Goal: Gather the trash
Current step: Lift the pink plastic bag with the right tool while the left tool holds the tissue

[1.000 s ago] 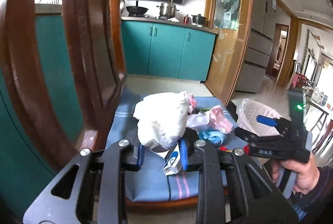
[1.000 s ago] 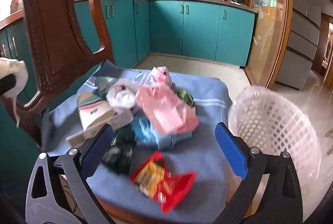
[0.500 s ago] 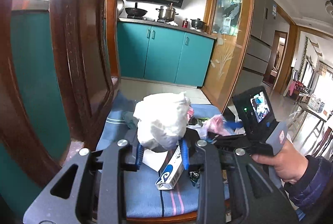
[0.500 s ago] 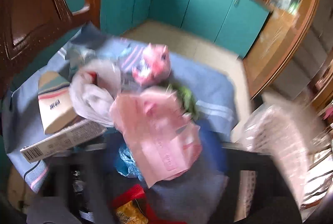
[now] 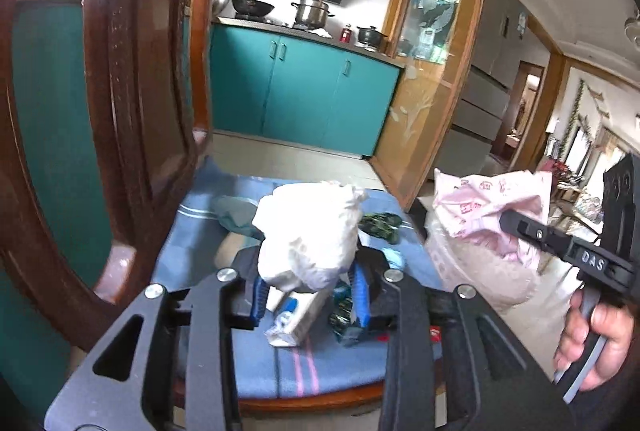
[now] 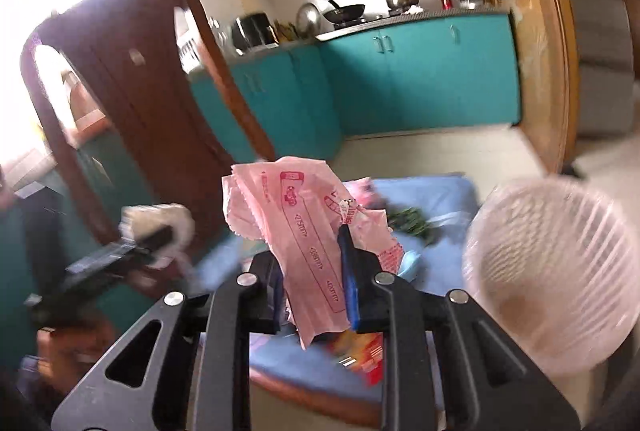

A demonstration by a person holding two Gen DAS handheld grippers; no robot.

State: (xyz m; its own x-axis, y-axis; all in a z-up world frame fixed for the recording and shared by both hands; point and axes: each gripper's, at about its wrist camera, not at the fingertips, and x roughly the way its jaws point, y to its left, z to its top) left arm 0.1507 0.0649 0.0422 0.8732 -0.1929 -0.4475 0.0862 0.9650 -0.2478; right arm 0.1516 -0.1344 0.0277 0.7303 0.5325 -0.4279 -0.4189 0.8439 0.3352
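My left gripper (image 5: 310,295) is shut on a crumpled white plastic bag (image 5: 310,235) and holds it above the blue seat cushion (image 5: 200,231). My right gripper (image 6: 314,295) is shut on a pink printed plastic bag (image 6: 308,231), lifted above the cushion; it also shows in the left wrist view (image 5: 484,207). A white mesh trash basket (image 6: 548,271) stands right of the chair. On the cushion lie a small carton (image 5: 300,319), a green wrapper (image 5: 380,225) and a red snack packet (image 6: 364,351).
The dark wooden chair back (image 5: 132,91) rises close on the left. Teal kitchen cabinets (image 5: 304,91) and a stove with pots (image 5: 312,13) stand behind. A wooden door frame (image 5: 440,71) is at the right.
My right gripper closed on the pink bag and lifted it off the cushion toward the basket side. My left gripper still holds the white bag, slightly higher.
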